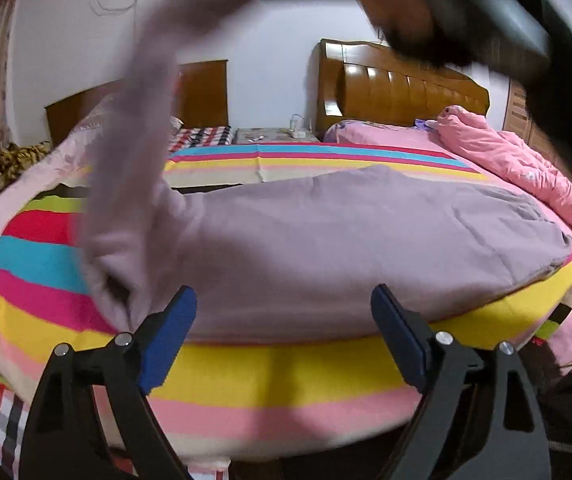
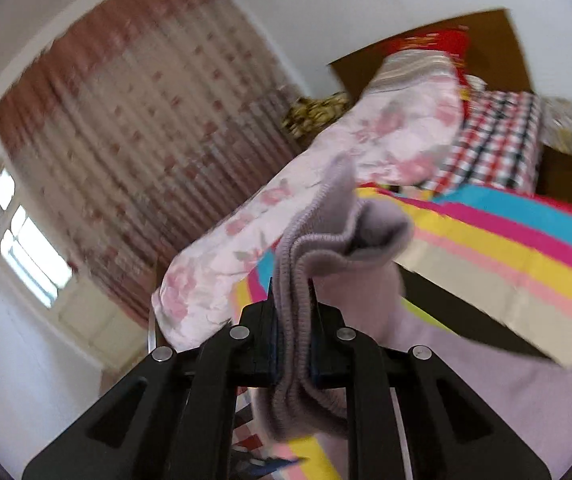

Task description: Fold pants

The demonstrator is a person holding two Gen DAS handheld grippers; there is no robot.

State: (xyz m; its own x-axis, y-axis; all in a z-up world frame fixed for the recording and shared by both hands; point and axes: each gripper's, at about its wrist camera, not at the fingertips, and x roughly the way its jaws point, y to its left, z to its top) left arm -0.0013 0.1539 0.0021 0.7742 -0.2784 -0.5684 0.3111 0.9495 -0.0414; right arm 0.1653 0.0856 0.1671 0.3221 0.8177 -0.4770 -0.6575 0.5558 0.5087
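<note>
White walls enclosed the bedroom. A wooden headboard stood against them. Patterned curtains hung beside a bright window.

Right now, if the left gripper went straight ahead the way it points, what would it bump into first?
Probably the pants. The left gripper is open, aimed down at the lilac cloth lying flat on the striped bed. Nothing sits between its fingers, though depth is hard to judge.
</note>
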